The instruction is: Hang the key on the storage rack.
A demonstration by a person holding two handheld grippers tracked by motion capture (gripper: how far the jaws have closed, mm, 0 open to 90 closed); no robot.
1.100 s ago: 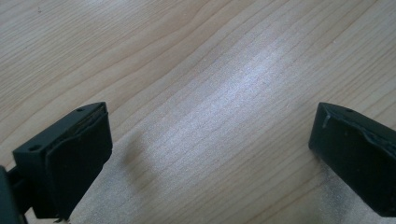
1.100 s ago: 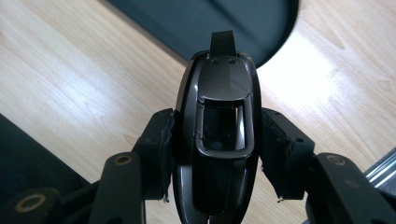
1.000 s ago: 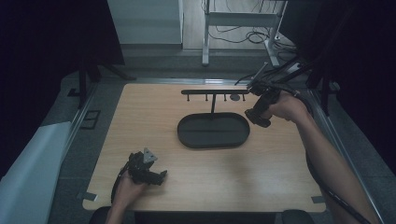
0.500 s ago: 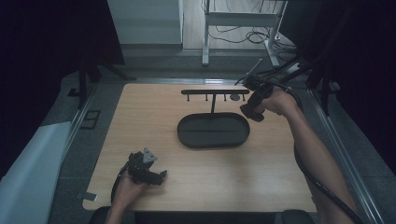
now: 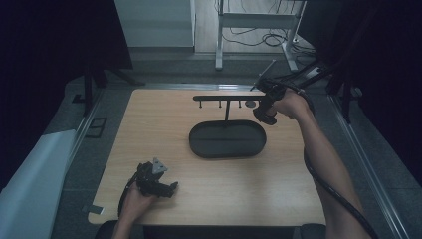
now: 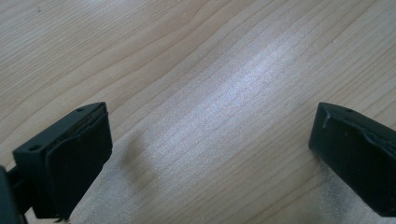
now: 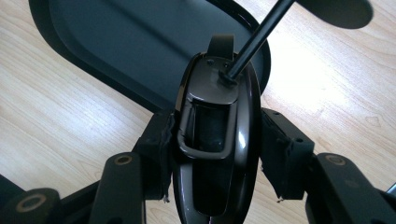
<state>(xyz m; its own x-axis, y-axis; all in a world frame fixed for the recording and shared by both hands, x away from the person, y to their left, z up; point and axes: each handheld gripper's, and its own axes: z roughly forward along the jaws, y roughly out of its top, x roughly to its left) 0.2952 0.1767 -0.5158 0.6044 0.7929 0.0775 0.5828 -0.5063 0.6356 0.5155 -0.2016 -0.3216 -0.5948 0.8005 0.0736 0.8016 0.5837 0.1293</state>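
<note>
Right gripper [image 7: 212, 154], jaws clamped on a glossy dark key fob [image 7: 212, 140] at the stand's [image 5: 226, 102] 3 o'clock end, offers its loop to a hook, presumably for hanging, while left gripper [image 5: 158, 183], jaws wide and empty, rests at the table's [image 5: 249, 199] 7 o'clock.

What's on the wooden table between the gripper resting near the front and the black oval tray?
Nothing. In the high view, bare light wooden tabletop runs from the left gripper to the black oval tray. The left gripper view shows bare wood between its open jaws.
</note>
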